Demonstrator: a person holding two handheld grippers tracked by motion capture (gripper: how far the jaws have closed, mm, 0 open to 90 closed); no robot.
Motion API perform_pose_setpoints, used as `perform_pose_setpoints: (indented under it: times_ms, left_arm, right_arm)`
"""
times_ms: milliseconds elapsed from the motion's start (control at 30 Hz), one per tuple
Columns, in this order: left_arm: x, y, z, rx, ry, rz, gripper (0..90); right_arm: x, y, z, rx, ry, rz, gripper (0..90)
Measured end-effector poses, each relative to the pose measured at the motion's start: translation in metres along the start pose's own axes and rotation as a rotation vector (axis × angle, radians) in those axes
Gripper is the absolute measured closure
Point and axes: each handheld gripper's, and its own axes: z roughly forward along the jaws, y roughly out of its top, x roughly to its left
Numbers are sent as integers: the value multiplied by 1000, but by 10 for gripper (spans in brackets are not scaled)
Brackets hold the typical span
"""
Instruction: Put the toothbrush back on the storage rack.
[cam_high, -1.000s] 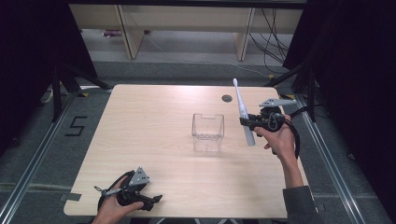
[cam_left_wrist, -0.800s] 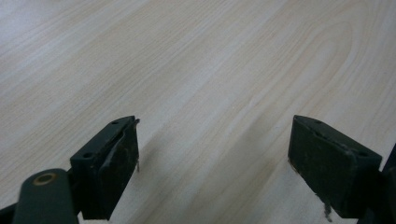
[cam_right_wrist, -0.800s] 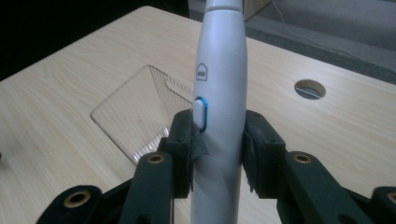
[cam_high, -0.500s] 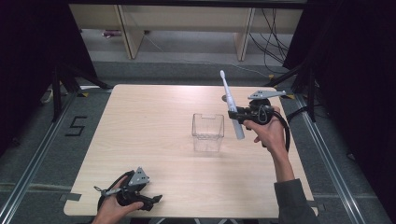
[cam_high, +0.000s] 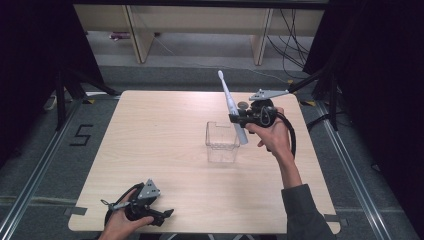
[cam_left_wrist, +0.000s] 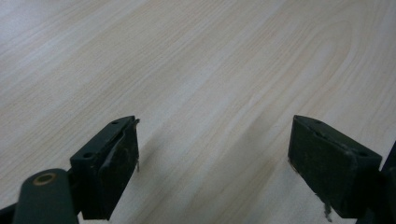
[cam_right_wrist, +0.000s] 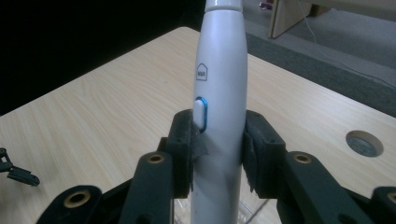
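Observation:
A white electric toothbrush stands nearly upright, brush head up, with my right gripper shut on its handle. Its lower end hangs just above the right rim of a clear plastic box near the table's middle. In the right gripper view the two black pads clamp the toothbrush below its blue-ringed button, and my right gripper points across the table. My left gripper rests low at the table's front left edge, held by a hand. In the left gripper view my left gripper stands open over bare wood.
The light wooden table has a round cable hole at its back right. Behind the table stand shelf legs and cables on the grey floor. Black curtains close in both sides.
My right gripper has carried the toothbrush leftward and up, from the table's right side to above the clear box's right rim, tilting it more upright. The left gripper has stayed put.

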Motion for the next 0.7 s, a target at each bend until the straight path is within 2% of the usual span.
perform_pose_setpoints:
  times_ms: [33,67,167,200,267,300,333,400,433,467,533,633,667,700]
  left_arm:
    - [0,0,0,0,-1,0,156]
    - [0,0,0,-1,1,-1,156]
    - [0,0,0,-1,0,0,156]
    - [1,0,0,0,-1,0,156]
    - [0,0,0,0,-2,0,156]
    - [1,0,0,2,1,4,156]
    - [0,0,0,0,5,2,156]
    - [1,0,0,1,6,4,156]
    - [1,0,0,1,6,4,156]
    - [1,0,-1,1,6,4,156]
    - [1,0,-1,1,5,5,156]
    - [1,0,-1,1,3,5,156]
    - [1,0,-1,1,4,4,156]
    - [1,0,-1,1,5,4,156]
  right_arm:
    - [1,2,6,-4,14,-6,664]
    - [1,3,7,5,1,-22,664]
    - [3,4,13,-3,11,-19,664]
    - [2,7,17,10,15,-29,664]
    - [4,7,19,15,14,-13,664]
    - [3,7,23,7,9,-35,664]
    - [4,8,25,25,17,-15,664]
    - [3,8,29,23,15,-36,664]
    - [4,8,32,17,20,-9,664]
    - [2,9,35,31,13,-46,664]
    - [3,8,39,28,17,-32,664]
    - [1,7,46,49,18,-49,664]
    - [1,5,49,44,27,-23,664]
    - [0,4,50,42,29,-37,664]
